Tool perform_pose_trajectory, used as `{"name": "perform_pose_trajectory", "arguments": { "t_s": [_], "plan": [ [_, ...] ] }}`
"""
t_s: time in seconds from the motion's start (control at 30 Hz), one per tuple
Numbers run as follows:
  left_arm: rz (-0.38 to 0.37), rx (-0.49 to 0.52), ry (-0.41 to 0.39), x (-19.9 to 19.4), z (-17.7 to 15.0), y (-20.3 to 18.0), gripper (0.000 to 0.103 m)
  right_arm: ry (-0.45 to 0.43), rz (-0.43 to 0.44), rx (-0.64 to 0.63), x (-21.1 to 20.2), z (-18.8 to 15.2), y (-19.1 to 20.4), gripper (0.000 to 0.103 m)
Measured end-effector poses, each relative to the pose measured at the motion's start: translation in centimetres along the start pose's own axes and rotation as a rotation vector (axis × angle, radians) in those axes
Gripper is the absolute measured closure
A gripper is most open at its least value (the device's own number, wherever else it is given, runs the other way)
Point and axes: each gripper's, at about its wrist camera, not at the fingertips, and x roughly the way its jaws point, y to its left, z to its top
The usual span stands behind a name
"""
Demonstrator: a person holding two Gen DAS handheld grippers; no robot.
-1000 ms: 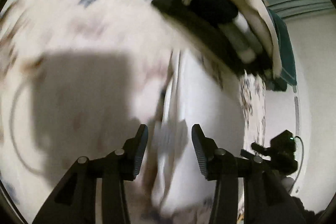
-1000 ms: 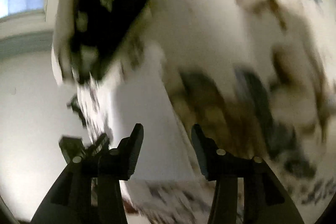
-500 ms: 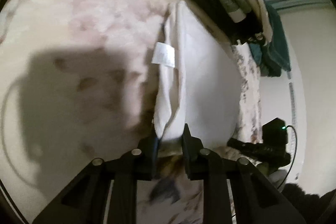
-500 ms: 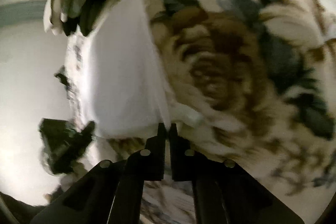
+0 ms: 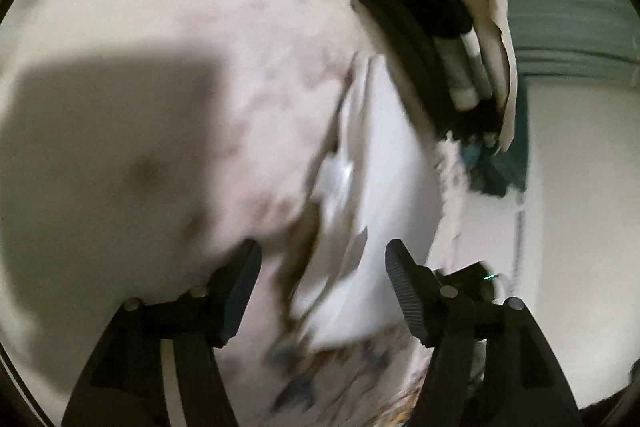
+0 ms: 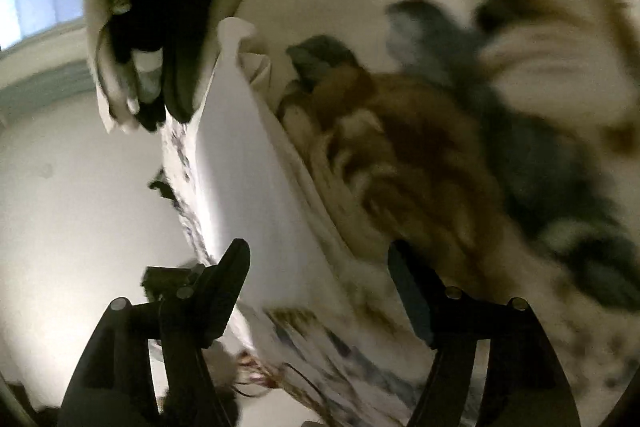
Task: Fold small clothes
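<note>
A small white garment lies folded on the flowered bedspread, with a white tag on its left edge. It also shows in the right wrist view. My left gripper is open and empty, just above the garment's near end. My right gripper is open and empty over the garment's near right edge. The frames are blurred by motion.
A pile of dark, beige and teal clothes sits beyond the garment's far end; it shows in the right wrist view too. The bed edge runs along the garment's side, with a pale wall beyond. The other gripper shows dimly.
Both grippers were shut on the garment's near end half a second ago. They have now opened, let go of it and pulled back a little.
</note>
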Motion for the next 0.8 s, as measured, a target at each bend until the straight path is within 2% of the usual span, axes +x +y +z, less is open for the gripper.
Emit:
{"name": "perform_pose_trajectory", "arguments": {
  "t_s": [0.1,0.2,0.27,0.3,0.33,0.37,0.4,0.43,0.63,0.8],
  "plan": [
    [-0.036,0.011,0.033,3.1,1.9,-0.9,0.041,0.014,0.056,0.012,1.7,1.3,-0.2,0.028],
    [-0.043,0.039,0.053,5.0,3.1,-2.1,0.041,0.014,0.167,0.041,2.5,1.9,-0.2,0.031],
    [-0.034,0.063,0.061,5.8,3.5,-3.1,0.043,0.047,0.176,0.011,3.3,2.0,0.6,0.041],
    [-0.024,0.075,0.066,6.0,3.5,-3.6,0.044,0.062,0.162,-0.004,3.8,1.9,0.8,0.053],
    [-0.014,0.091,0.066,6.2,3.5,-4.1,0.048,0.082,0.143,-0.016,4.4,1.8,1.1,0.06],
    [-0.007,0.108,0.075,6.5,3.4,-4.6,0.075,0.083,0.137,-0.017,4.6,1.7,1.2,0.073],
    [0.011,0.119,0.085,6.7,3.3,-4.9,0.089,0.076,0.136,-0.013,4.3,1.6,1.1,0.081],
    [0.018,0.129,0.081,6.4,3.2,-5.1,0.089,0.066,0.136,-0.009,4.1,1.5,1.2,0.085],
    [0.031,0.159,0.07,4.4,2.7,-7.6,0.093,-0.012,0.063,-0.074,1.5,-0.5,4.3,0.089],
    [0.046,0.215,0.079,0.8,2.3,-12.7,0.093,-0.02,0.039,-0.115,-1.9,-2.6,8.2,0.09]
  ]
}}
